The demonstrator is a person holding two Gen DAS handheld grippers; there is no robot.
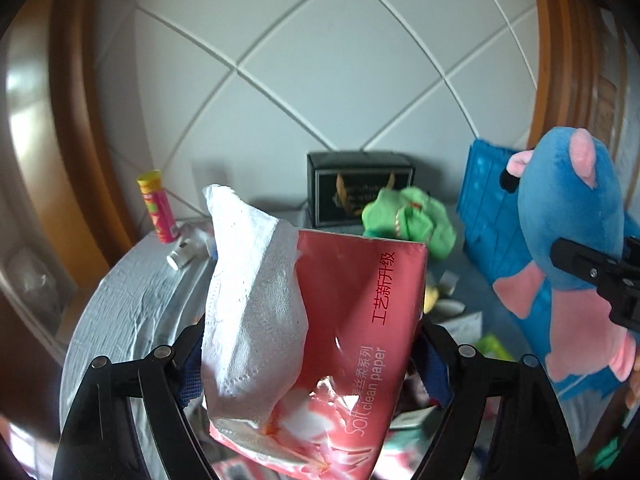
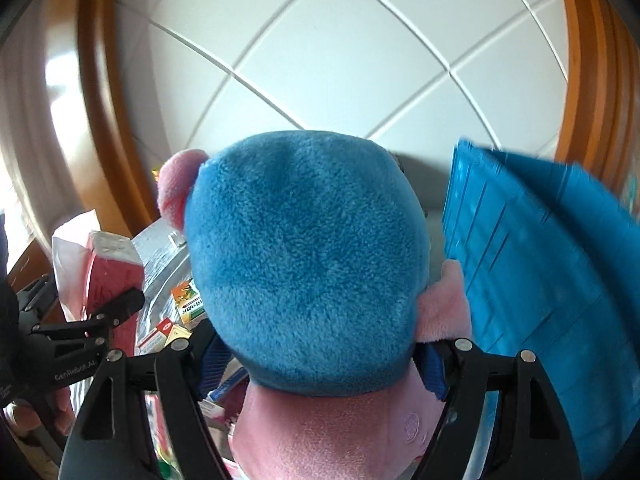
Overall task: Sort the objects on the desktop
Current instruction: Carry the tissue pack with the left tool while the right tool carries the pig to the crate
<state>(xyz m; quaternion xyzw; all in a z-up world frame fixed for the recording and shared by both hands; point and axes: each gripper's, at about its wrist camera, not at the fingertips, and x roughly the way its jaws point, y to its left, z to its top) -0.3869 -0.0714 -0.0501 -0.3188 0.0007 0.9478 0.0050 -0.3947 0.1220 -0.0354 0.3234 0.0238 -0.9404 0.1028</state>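
Observation:
A red soft tissue pack (image 1: 352,304) with a white tissue pulled out of its top fills the left wrist view. My left gripper (image 1: 312,360) is shut on it, with the blue pads pressing both sides, and the pack hangs above the table. The pack (image 2: 108,276) also shows at the left of the right wrist view. My right gripper (image 2: 324,360) is shut on a blue and pink plush toy (image 2: 304,240), which is held up and blocks most of that view. In the left wrist view the toy (image 1: 572,216) hangs at the right.
A blue plastic crate (image 1: 488,208) stands at the right and a black box (image 1: 360,188) against the tiled wall. A green plush (image 1: 412,220), a yellow-pink tube (image 1: 158,208) and a small white bottle (image 1: 182,256) rest on the grey-covered table (image 1: 132,300). Small cartons (image 2: 186,304) lie below.

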